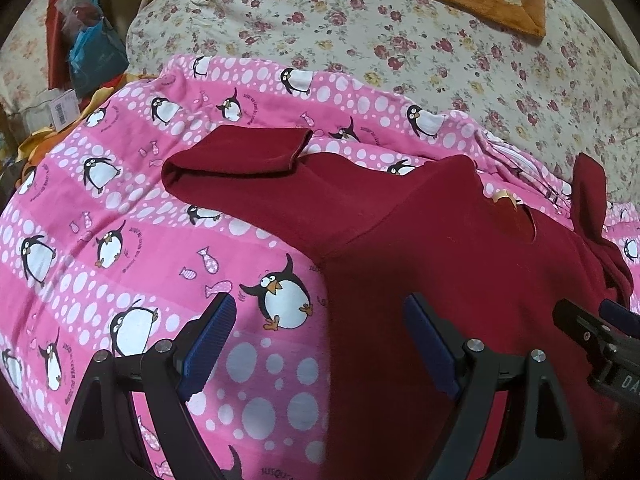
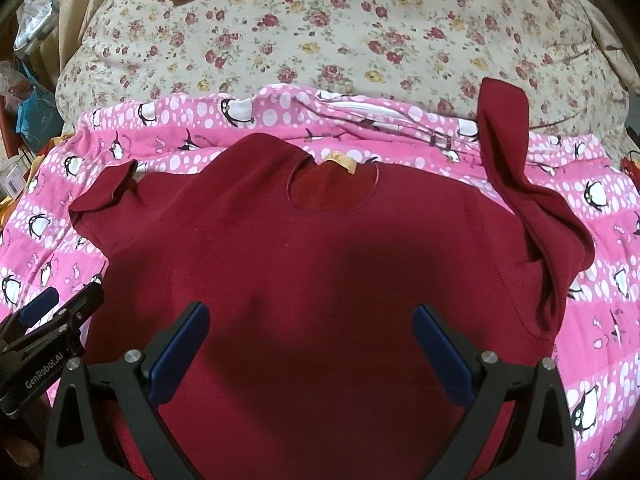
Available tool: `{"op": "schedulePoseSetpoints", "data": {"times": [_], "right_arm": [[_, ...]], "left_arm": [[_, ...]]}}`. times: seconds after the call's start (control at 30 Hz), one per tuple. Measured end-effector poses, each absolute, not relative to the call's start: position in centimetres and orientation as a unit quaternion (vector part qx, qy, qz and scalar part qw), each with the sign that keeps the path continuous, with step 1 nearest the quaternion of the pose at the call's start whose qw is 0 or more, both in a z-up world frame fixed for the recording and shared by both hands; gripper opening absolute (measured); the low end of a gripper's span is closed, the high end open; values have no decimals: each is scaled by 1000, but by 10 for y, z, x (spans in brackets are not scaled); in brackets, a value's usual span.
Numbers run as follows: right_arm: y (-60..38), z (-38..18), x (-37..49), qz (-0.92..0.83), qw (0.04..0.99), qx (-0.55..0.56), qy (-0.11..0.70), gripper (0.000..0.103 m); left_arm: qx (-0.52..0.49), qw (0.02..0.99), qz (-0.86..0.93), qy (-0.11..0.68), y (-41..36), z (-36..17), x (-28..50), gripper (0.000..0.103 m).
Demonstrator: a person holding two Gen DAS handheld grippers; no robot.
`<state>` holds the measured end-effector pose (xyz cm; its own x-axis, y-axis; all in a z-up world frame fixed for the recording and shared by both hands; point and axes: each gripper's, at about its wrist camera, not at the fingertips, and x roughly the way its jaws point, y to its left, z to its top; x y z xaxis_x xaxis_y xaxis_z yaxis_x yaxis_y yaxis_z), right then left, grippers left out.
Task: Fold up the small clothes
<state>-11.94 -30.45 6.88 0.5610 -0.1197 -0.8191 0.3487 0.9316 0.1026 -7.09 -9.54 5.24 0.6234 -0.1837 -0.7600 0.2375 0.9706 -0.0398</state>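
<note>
A: Both of your grippers are over the dark red soft-knit short-sleeved top [image 2: 320, 248], which lies face up on the pink penguin-print blanket [image 1: 120, 208] spread on the bed. Right gripper [image 2: 310, 344]: jaws spread wide, nothing between them, the body of the top straight ahead and the round neckline with its tan label [image 2: 340, 164] further out in front.

B: And your left gripper [image 1: 320, 340]?

A: Also wide open and empty. Its left jaw is over the blanket, its right jaw over the red cloth, so the top's side edge runs between them. The sleeve [image 1: 240, 156] ahead and to the left of those jaws lies doubled over on itself.

B: What about the other sleeve [image 2: 520, 184]?

A: Ahead and to the right of your right jaws, twisted and bunched, its end reaching up past the blanket's edge toward the cream floral quilt [image 2: 320, 40].

B: How will it handle?

A: Looks light, limp and a bit fuzzy, so it should drape rather than hold shape, and probably cling slightly to the blanket. I'd pinch at a seam or hem: shoulder point and bottom corner on one side. Take both layers, or the front may peel away from the back. Straighten that twisted sleeve first.
</note>
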Motion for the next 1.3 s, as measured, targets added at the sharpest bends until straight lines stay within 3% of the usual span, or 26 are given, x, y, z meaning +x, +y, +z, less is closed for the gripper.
{"op": "schedulePoseSetpoints", "data": {"times": [1.3], "right_arm": [[-303,54,-117,-137,863,146,463,103]], "left_arm": [[32,900,-114,420,-96,52,-68,69]]}}
